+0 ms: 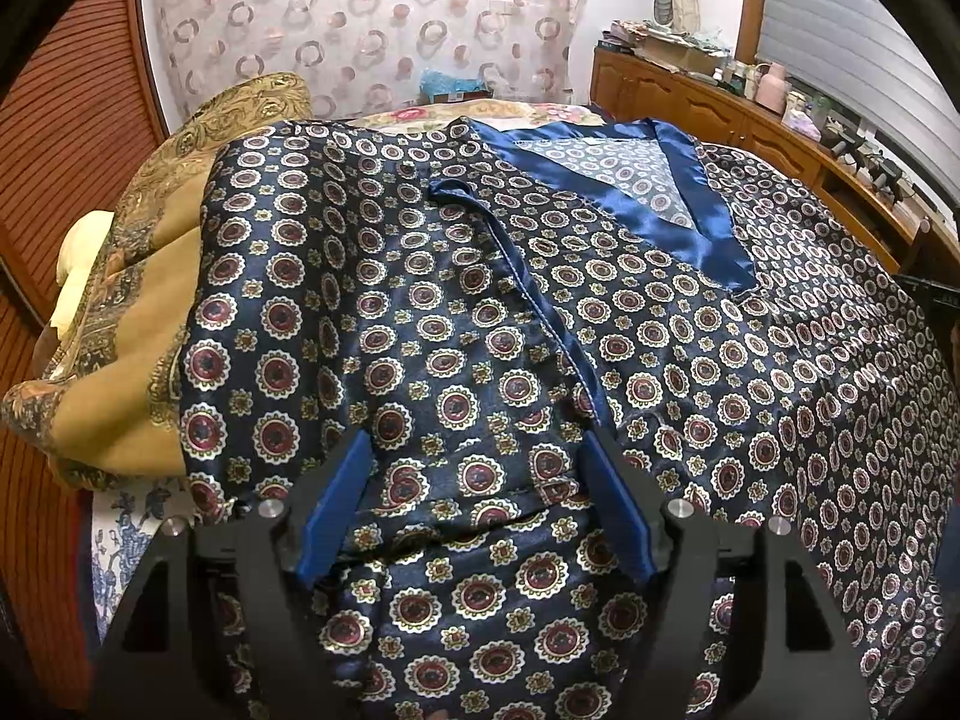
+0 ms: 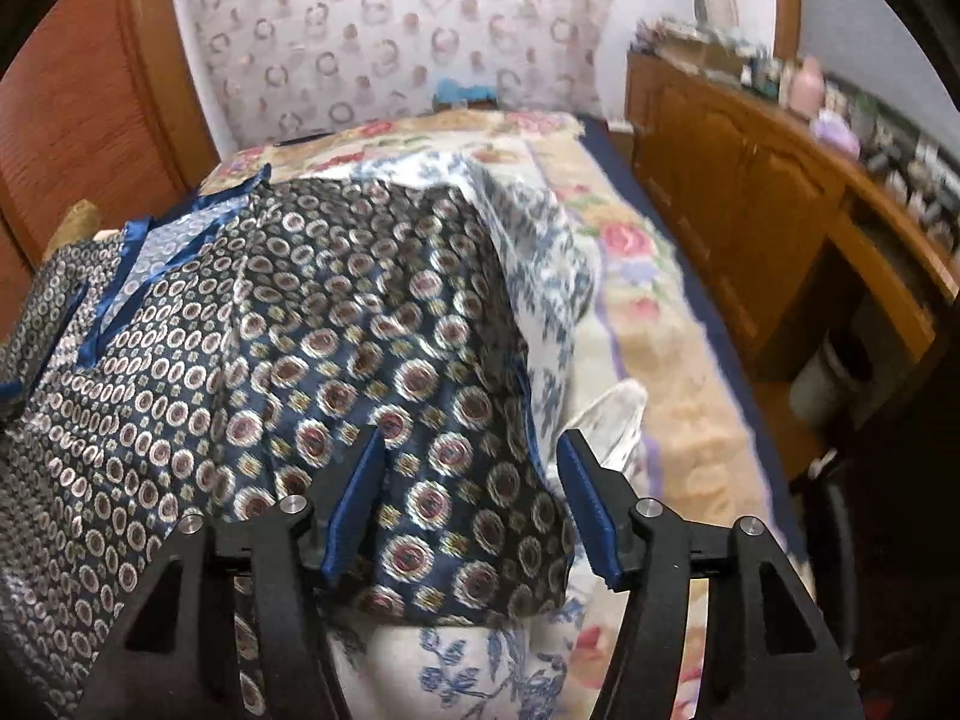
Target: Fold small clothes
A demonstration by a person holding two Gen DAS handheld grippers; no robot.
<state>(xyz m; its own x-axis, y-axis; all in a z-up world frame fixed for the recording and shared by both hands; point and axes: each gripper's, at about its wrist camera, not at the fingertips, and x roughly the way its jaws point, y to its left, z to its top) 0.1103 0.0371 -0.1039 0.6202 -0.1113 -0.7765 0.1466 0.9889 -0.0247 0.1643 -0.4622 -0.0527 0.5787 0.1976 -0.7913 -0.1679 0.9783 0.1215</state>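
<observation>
A navy satin top with red-and-white medallions and a plain blue V-neck band lies spread on the bed. Its left sleeve is folded in over the body. My left gripper is open, its blue pads astride a bunched fold of the sleeve. In the right wrist view the same top has its right sleeve folded inward. My right gripper is open over that sleeve's lower edge.
A gold paisley blanket is piled at the top's left side. A floral bedspread lies under and right of the top. A wooden cabinet with clutter on it runs along the right.
</observation>
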